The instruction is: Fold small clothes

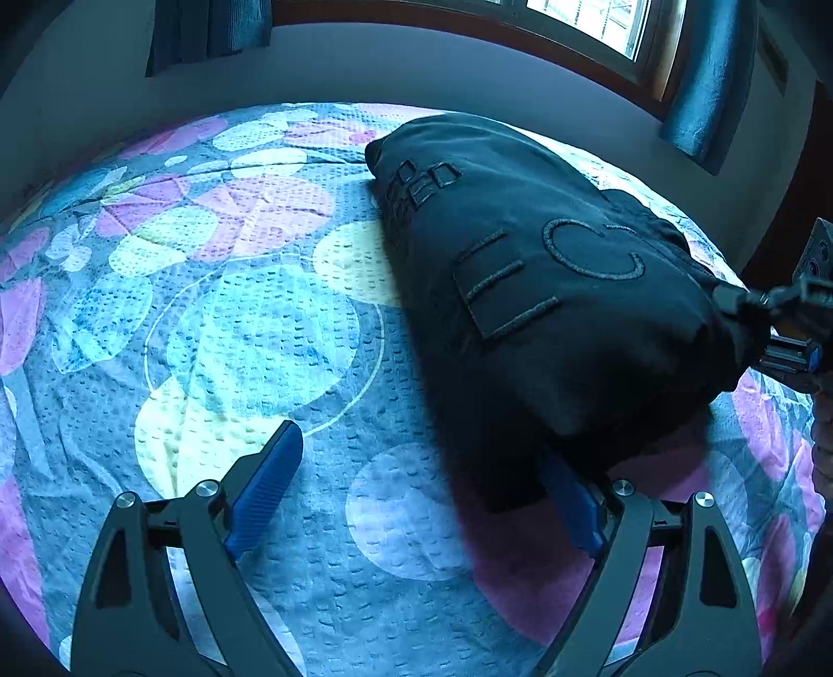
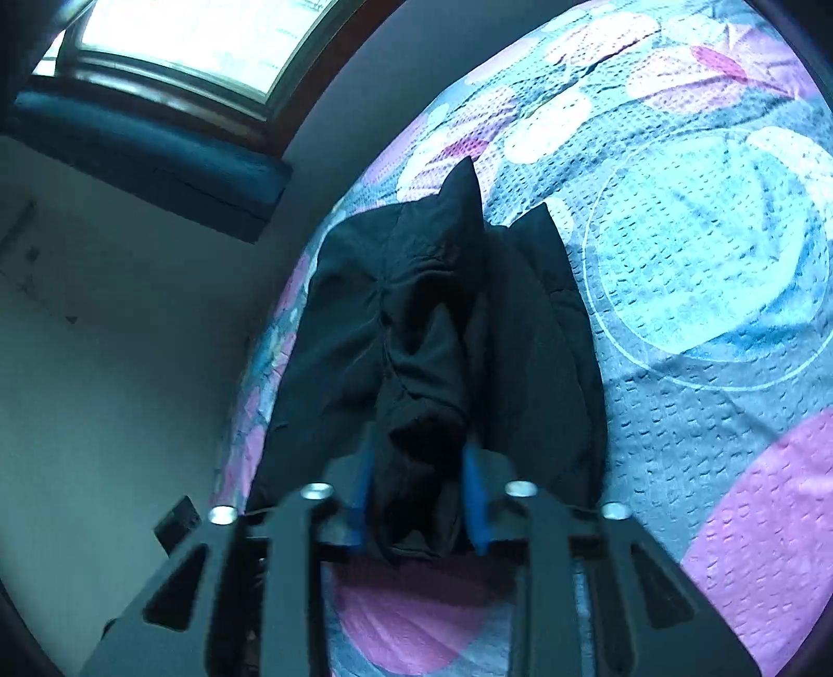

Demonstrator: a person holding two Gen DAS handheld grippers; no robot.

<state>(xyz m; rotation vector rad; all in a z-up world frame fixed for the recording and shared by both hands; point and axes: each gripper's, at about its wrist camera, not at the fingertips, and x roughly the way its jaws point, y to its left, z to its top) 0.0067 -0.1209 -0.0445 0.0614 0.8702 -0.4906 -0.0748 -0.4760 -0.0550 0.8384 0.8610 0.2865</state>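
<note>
A small black garment [image 1: 546, 291] with stitched letters lies on the flowered bedspread [image 1: 234, 323], its near end lifted. My left gripper [image 1: 416, 500] is open; its left blue finger [image 1: 265, 489] is bare, and the garment's near corner drapes over its right finger [image 1: 578, 515]. My right gripper [image 2: 419, 494] is shut on a bunched fold of the black garment [image 2: 421, 364] and holds it above the bed. The right gripper also shows in the left wrist view [image 1: 781, 328], at the garment's right end.
The bedspread [image 2: 703, 312] covers the whole bed. A grey wall [image 1: 416, 67] runs behind the bed, with a window [image 1: 598, 21] and blue curtains [image 1: 703, 78] above. The bed's edge and the floor lie to the left in the right wrist view [image 2: 130, 390].
</note>
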